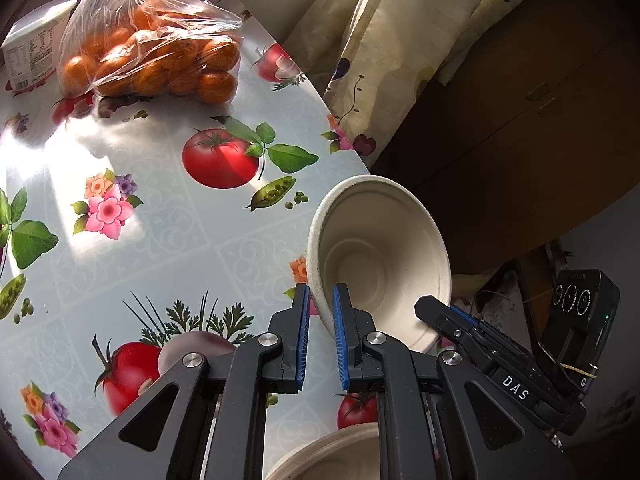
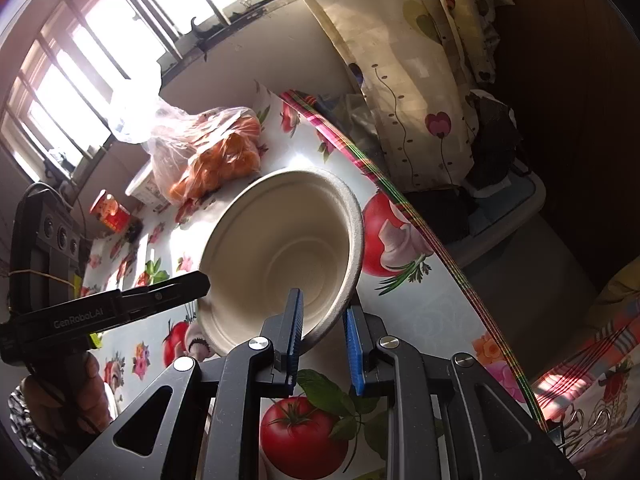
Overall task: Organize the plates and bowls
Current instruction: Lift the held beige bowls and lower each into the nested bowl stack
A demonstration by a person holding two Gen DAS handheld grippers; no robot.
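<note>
Bowl (image 1: 380, 256) rim clamped by both L & R jaws.

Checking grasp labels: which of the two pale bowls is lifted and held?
The tilted bowl, pinched at its rim by both tongs. The other bowl sits beneath the left tongs, ungripped.

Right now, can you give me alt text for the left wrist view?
Both claws grip one tilted beige bowl by its rim: the left claw near side, the right claw beside it. Behind, a bag of oranges sits on the fruit-print tablecloth.
</note>
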